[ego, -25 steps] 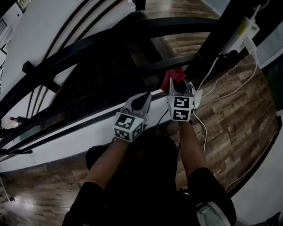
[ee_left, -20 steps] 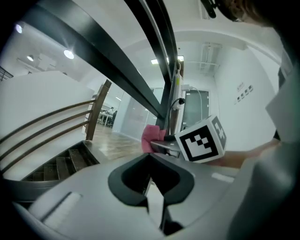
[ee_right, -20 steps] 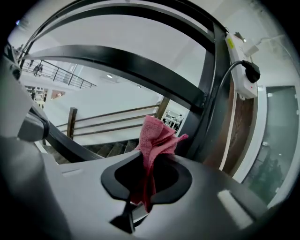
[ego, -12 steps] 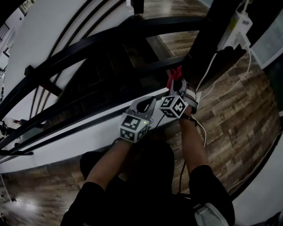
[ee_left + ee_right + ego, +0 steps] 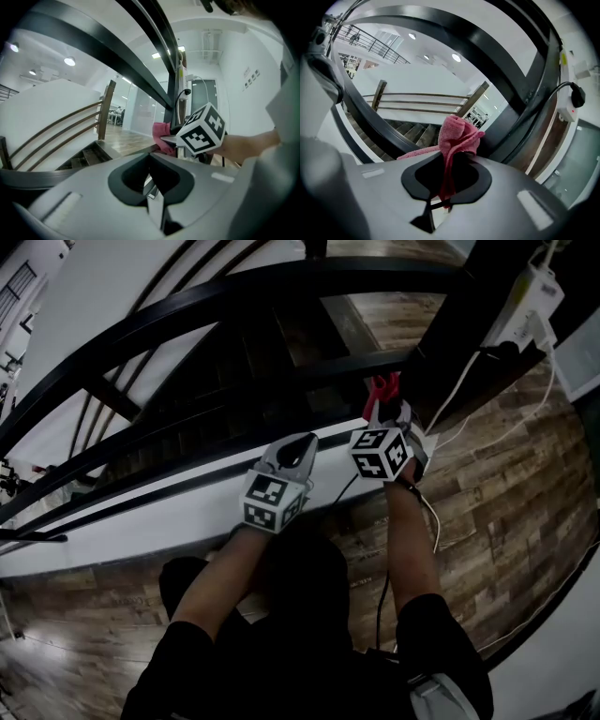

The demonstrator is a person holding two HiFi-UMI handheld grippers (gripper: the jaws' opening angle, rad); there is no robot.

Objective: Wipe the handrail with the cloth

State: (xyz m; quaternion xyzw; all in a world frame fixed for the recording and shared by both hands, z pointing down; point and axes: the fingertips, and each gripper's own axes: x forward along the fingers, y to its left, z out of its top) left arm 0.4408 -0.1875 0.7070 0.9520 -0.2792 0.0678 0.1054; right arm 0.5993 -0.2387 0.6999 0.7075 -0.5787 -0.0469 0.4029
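Observation:
A black handrail curves across the top of the head view, with a lower black rail under it. My right gripper is shut on a red cloth, held up beside the lower rail where it meets a dark post; whether the cloth touches the rail I cannot tell. In the right gripper view the cloth bunches above the right gripper in front of the rails. My left gripper hovers left of it, shut and empty, with the cloth ahead.
A white power strip hangs on the post, with white cables trailing down to the wood floor. Dark stairs drop away below the rails, edged by a white stringer.
The right gripper has rolled over and carried the cloth a little up and right, closer to the post. The left gripper stayed just beside it, still shut.

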